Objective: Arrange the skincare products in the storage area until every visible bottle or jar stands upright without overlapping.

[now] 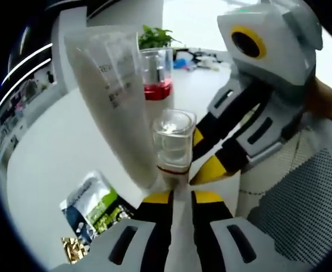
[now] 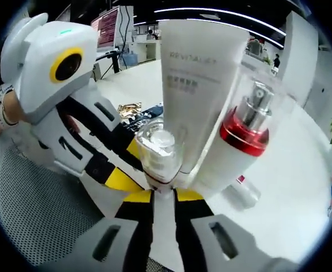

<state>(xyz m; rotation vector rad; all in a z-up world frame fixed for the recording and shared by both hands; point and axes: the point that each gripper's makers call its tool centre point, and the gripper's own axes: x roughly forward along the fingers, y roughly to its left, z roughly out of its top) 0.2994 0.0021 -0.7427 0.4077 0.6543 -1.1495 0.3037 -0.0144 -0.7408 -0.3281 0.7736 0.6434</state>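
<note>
We see both grippers, left gripper point(image 1: 182, 195) and right gripper point(image 2: 164, 194), clamped on the small clear-capped bottle point(image 1: 173, 144). Our right gripper view reveals the pump bottle's point(image 2: 242, 141) silver nozzle; our left gripper view shows sachets point(image 1: 95, 207).

In the left gripper view the small bottle point(image 1: 173, 141) stands just beside the tube point(image 1: 118, 96), which is on its left; the pump bottle point(image 1: 156, 73) stands behind them; sachets point(image 1: 92, 207) lie nearer left, apparently on the table point(image 1: 47, 153).
</note>
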